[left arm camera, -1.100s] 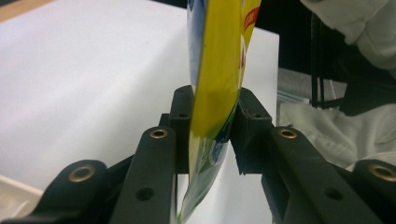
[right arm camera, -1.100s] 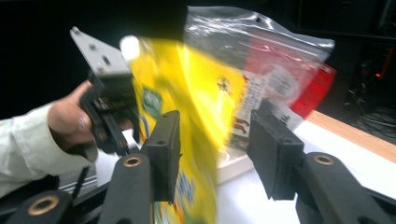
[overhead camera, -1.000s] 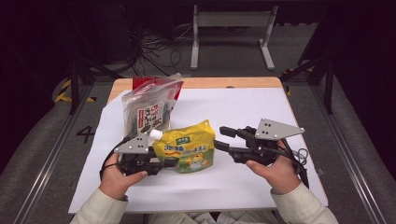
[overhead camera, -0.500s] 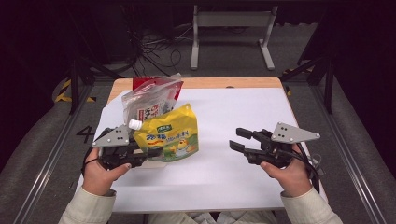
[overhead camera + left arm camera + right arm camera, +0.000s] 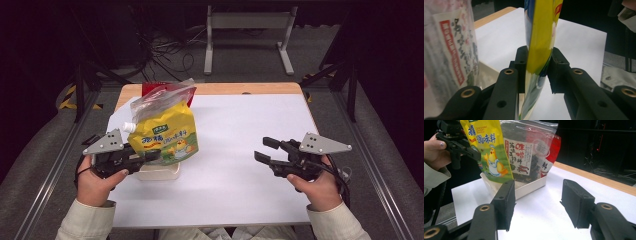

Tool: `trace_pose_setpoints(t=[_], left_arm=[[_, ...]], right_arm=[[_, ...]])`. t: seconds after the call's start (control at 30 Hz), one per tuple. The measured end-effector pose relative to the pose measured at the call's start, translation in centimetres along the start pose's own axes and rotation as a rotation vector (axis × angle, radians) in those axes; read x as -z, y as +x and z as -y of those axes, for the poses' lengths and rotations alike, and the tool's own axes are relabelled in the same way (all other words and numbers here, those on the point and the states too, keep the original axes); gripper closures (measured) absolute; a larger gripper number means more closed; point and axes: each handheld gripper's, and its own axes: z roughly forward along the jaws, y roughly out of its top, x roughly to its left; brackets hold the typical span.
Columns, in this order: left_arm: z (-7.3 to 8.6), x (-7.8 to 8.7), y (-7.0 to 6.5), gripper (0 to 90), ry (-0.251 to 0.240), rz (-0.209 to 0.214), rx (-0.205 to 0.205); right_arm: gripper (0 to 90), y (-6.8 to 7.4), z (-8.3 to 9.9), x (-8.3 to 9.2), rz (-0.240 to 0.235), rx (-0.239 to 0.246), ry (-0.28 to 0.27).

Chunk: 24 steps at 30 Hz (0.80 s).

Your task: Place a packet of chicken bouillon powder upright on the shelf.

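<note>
On the yellow pouch [image 5: 490, 147], beside a cartoon chicken, "調味料" reads.

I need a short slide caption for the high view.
Left tool holds yellow pouch upright over white tray; right tool open.

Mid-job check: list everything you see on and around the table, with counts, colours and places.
yellow seasoning pouch: 1, yellow and green, upright over the tray, clamped at its edge by the left tongs
clear snack bag: 1, clear with red and dark contents, standing in the tray behind the pouch
white tray: 1, white, left side of the table
table: 1, white top with wooden far edge
metal stand: 1, grey, on the floor beyond the table
left tongs: 1, black, shut on the pouch
right tongs: 1, black, open, nothing between, right side
</note>
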Motion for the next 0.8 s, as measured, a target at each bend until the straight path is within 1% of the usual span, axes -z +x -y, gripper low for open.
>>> trace_pose_setpoints(t=[0.17,0.23,0.27,0.3,0.33,0.43,0.6,0.73,0.8], left_arm=[[0.2,0.5,0.4,72.7,0.008,-0.042,0.004],[0.3,0.6,0.5,72.7,0.013,-0.047,0.008],[0.3,0.7,0.6,72.7,0.019,-0.051,0.013],[0.4,0.8,0.8,72.7,0.036,-0.068,0.015],[0.4,0.8,0.8,72.8,0.036,-0.068,0.015],[0.6,0.8,1.0,72.7,0.065,-0.087,0.024],[1.0,1.1,1.4,72.7,0.082,-0.076,0.039],[1.1,1.1,1.6,72.7,0.108,-0.066,0.055],[1.2,1.1,1.7,72.7,0.12,-0.073,0.054]], right_arm=[[43.6,-0.1,0.0,0.1,0.008,-0.004,0.001],[43.4,-0.2,0.0,0.2,0.008,-0.006,-0.003],[43.4,-0.2,0.0,0.2,0.008,-0.006,-0.003],[43.3,-0.2,0.0,0.2,0.009,-0.009,-0.005],[43.2,-0.2,0.0,0.2,0.01,-0.008,-0.005],[43.1,-0.3,0.0,0.3,0.009,-0.011,-0.011],[43.1,-0.4,-0.1,0.5,0.017,-0.015,-0.019],[42.6,-0.5,-0.1,0.6,0.018,-0.018,-0.018],[42.1,-0.5,-0.1,0.6,0.016,-0.023,-0.022]])
